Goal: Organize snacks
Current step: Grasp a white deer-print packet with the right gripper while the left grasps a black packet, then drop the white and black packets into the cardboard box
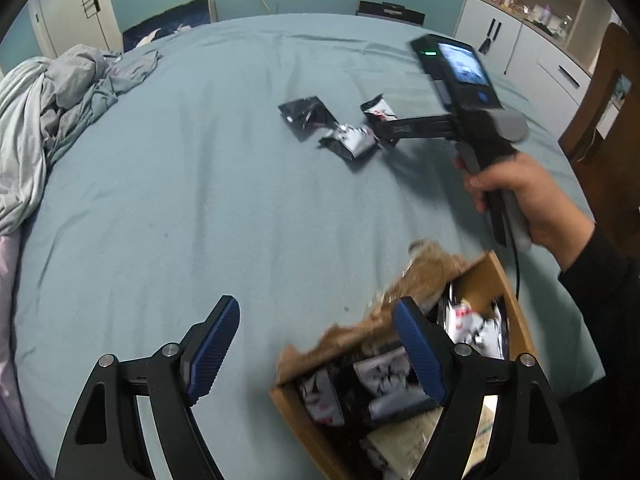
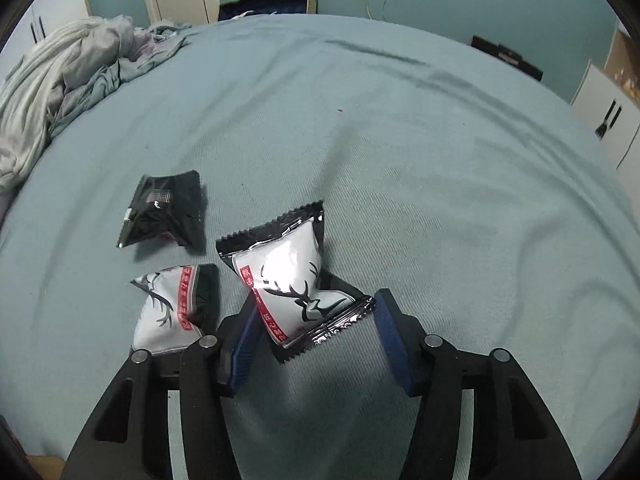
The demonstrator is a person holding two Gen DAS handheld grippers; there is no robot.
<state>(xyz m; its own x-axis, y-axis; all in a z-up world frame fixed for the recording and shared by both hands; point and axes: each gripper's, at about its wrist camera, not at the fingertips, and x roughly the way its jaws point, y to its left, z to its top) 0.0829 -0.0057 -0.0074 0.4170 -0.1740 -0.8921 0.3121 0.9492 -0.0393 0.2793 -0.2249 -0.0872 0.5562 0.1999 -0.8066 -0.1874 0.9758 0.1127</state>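
Observation:
Three snack packets lie on the blue bedsheet. In the right wrist view a white deer-print packet (image 2: 294,280) lies between the open fingers of my right gripper (image 2: 316,320), not clamped. A second white packet (image 2: 168,308) lies to its left and a black packet (image 2: 168,212) behind it. In the left wrist view the right gripper (image 1: 384,128) reaches over these packets (image 1: 352,140). My left gripper (image 1: 316,344) is open and empty, its right finger over the cardboard box (image 1: 508,288) holding several packets (image 1: 380,376).
A crumpled grey blanket (image 1: 44,112) is piled at the bed's left side. White cabinets (image 1: 532,48) and a wooden chair (image 1: 608,92) stand to the right of the bed. The bedsheet (image 1: 200,184) stretches between the box and the loose packets.

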